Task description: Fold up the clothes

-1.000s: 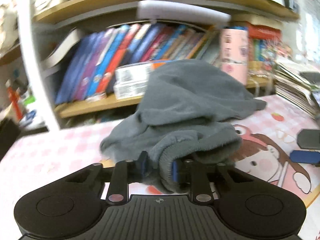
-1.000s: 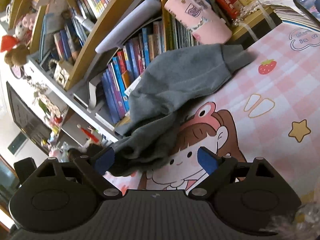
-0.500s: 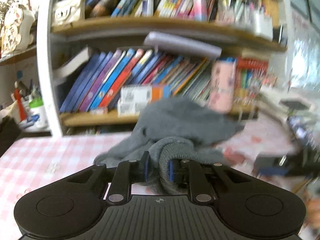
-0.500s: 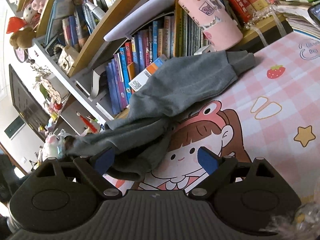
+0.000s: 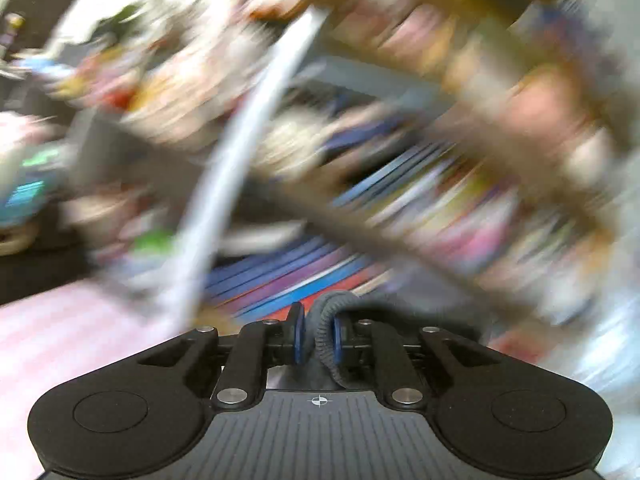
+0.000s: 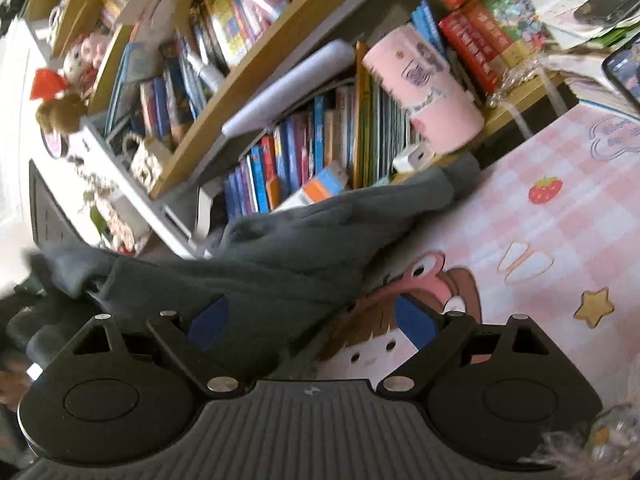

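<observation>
We are pinching the grey garment's ribbed hem [image 5: 326, 328] in the left claw [image 5: 318, 338] to stretch it out; the garment [image 6: 304, 248] is trailing across the surface [image 6: 560, 248] toward the bookshelf [image 6: 248, 92], while our right claw [image 6: 310, 322] is waiting spread.

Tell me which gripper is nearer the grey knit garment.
Left. The left gripper is clamped on the grey knit garment's ribbed edge; the right gripper hovers open just above it, not gripping.
</observation>
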A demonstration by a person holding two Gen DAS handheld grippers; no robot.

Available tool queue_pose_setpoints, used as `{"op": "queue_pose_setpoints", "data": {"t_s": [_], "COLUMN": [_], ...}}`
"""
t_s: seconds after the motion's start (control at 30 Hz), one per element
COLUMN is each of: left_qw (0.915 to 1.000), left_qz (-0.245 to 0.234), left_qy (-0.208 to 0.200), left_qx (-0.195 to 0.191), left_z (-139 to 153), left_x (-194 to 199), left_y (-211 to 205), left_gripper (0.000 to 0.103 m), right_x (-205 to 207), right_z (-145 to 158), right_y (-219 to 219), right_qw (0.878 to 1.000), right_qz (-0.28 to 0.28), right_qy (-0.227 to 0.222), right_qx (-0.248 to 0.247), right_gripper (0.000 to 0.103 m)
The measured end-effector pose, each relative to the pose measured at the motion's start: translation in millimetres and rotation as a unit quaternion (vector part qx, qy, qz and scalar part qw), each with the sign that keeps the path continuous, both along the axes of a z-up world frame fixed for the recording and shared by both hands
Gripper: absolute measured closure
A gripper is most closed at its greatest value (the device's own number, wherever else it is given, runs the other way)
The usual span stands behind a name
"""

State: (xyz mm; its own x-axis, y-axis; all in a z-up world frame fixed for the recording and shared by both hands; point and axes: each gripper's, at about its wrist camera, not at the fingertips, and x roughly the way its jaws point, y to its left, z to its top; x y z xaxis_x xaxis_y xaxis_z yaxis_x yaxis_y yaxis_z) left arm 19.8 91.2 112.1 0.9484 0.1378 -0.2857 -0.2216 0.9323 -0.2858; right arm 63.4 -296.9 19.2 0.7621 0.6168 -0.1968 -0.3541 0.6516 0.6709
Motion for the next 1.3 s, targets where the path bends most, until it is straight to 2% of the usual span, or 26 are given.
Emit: {"op": "queue_pose_setpoints", "data": {"t_s": [0.03, 0.07, 0.13, 0.2, 0.27, 0.33, 0.43, 0.77, 0.93, 1.03, 1.07, 1.1, 1.17, 1.23, 1.3], "left_qw": [0.9975, 0.9933, 0.9871, 0.9856, 0.9852, 0.9838, 0.9835, 0.9858, 0.9859, 0.9865, 0.9859, 0.9842, 0.9787, 0.9721, 0.9666], "left_qz": [0.036, 0.058, 0.079, 0.086, 0.089, 0.094, 0.095, 0.065, 0.058, 0.064, 0.068, 0.073, 0.070, 0.068, 0.064], "left_qy": [0.056, 0.092, 0.128, 0.140, 0.145, 0.148, 0.145, 0.140, 0.147, 0.150, 0.152, 0.151, 0.137, 0.131, 0.131], "left_qx": [0.024, 0.040, 0.057, 0.040, 0.023, 0.036, 0.052, 0.066, 0.056, 0.010, -0.016, -0.057, -0.136, -0.182, -0.211], "left_z": [-13, -25, -47, -56, -59, -58, -54, -58, -63, -66, -66, -67, -69, -70, -71], "left_x": [7, 10, 9, 3, -3, -10, -16, -26, -26, -25, -24, -25, -29, -33, -36], "left_y": [7, 12, 19, 26, 32, 32, 29, 8, 5, 13, 17, 21, 28, 29, 25], "left_gripper": [0.089, 0.090, 0.085, 0.072, 0.052, 0.048, 0.032, 0.029, 0.029, 0.029, 0.029, 0.030, 0.030, 0.030, 0.030], "right_x": [0, -1, -3, -4, -4, -3, -2, -1, -3, -4, -4, -4, -3, -2, -3], "right_z": [-1, -1, -1, 0, 0, -1, -3, -4, -4, -3, -3, -4, -4, -5, -5], "right_y": [3, 6, 12, 16, 18, 18, 16, 22, 27, 28, 28, 28, 27, 26, 27], "right_qw": [1.000, 1.000, 0.999, 0.999, 0.999, 0.999, 0.999, 0.998, 0.996, 0.996, 0.996, 0.996, 0.996, 0.996, 0.996], "right_qz": [0.007, 0.014, 0.026, 0.034, 0.039, 0.038, 0.037, 0.049, 0.055, 0.057, 0.055, 0.055, 0.055, 0.055, 0.056], "right_qy": [0.003, 0.005, 0.006, 0.003, 0.003, 0.009, 0.016, 0.016, 0.008, 0.002, 0.003, 0.004, 0.008, 0.011, 0.009], "right_qx": [-0.004, -0.007, -0.017, -0.026, -0.032, -0.034, -0.030, -0.047, -0.063, -0.068, -0.069, -0.069, -0.065, -0.063, -0.064], "right_gripper": [0.012, 0.012, 0.012, 0.012, 0.012, 0.012, 0.012, 0.012, 0.012, 0.012, 0.012, 0.012, 0.012, 0.012, 0.012]}}
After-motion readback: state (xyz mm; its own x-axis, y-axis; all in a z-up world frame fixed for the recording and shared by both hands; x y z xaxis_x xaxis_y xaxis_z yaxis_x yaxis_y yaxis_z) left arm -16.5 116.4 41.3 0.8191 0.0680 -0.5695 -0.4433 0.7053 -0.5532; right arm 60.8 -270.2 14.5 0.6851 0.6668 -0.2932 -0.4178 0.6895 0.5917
